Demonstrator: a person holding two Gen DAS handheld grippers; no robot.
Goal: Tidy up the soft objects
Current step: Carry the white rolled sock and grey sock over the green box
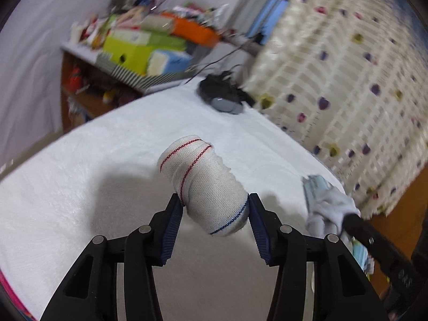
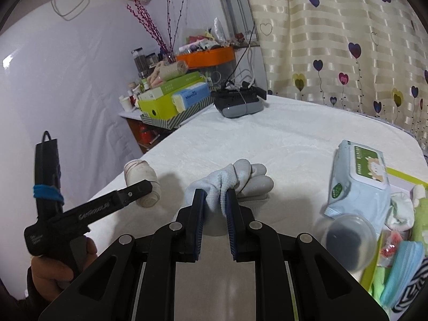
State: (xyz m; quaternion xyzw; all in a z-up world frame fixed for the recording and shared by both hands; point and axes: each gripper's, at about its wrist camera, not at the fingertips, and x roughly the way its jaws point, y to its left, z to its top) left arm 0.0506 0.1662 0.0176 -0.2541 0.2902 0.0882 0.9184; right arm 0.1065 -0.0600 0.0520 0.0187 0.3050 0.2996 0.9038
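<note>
Bandage roll (image 1: pixel 206 187): pinched by left gripper (image 1: pixel 216 206); glove (image 2: pixel 235 182) pinched by right gripper (image 2: pixel 215 200) (lift both gently, avoid unrolling).

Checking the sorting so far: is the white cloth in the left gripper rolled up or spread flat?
Rolled up. The white cloth forms a tight cylinder, its red stitching wrapping around it, pinched between the left gripper fingers.

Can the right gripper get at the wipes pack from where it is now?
Probably not yet. The right gripper has its jaws shut on the gloves, so it must drop them first. Otherwise the way to the wipes pack looks free: bare bedspread lies between.
</note>
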